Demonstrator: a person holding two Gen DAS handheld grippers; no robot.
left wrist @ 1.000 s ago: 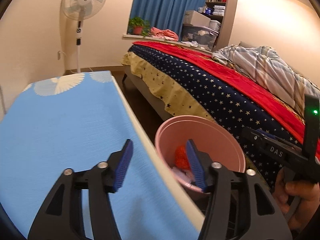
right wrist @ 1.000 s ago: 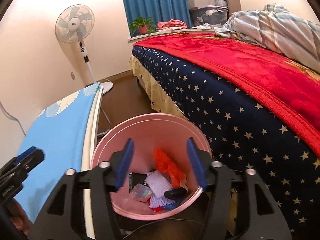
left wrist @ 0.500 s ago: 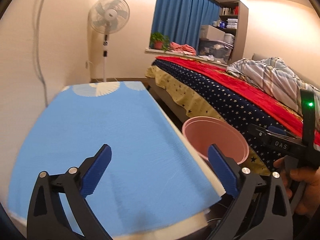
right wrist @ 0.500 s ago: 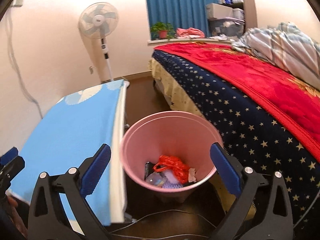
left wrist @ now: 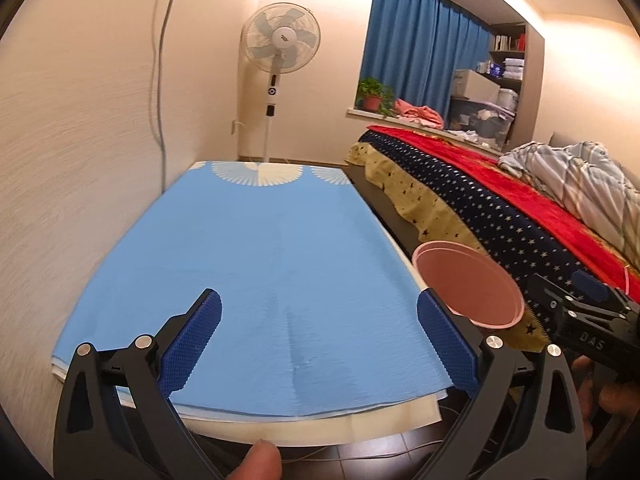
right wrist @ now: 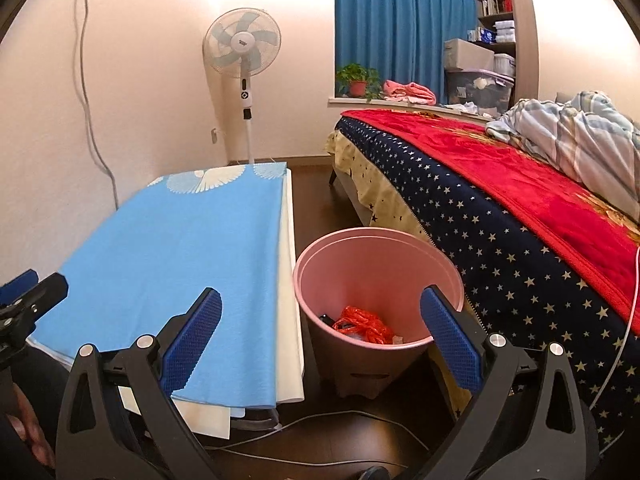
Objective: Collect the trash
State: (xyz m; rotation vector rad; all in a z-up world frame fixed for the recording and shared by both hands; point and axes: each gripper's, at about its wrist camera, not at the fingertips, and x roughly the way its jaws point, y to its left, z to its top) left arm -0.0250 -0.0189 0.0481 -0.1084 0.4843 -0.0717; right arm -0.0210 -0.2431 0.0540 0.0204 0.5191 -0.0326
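A pink waste bin (right wrist: 378, 276) stands on the dark floor between the table and the bed. Inside it lie a crumpled red bag (right wrist: 362, 324) and other small scraps. My right gripper (right wrist: 320, 336) hangs wide open just before the bin, nothing between its blue pads. The left wrist view shows the bin (left wrist: 468, 294) to the right of the table edge. My left gripper (left wrist: 320, 340) stands wide open over the near end of the blue tablecloth (left wrist: 256, 268), empty. The right gripper's body (left wrist: 588, 316) shows at the far right there.
A bed with a starred navy cover (right wrist: 500, 240) and red blanket (right wrist: 520, 184) runs along the right. A standing fan (right wrist: 242, 52) is against the far wall. White cables (right wrist: 320, 420) trail on the floor near the bin. A fingertip (left wrist: 256, 460) shows at the bottom edge.
Both grippers opened from half-open to wide and pulled back from the bin. The left one swung left over the table, so the bin now sits smaller and further right.
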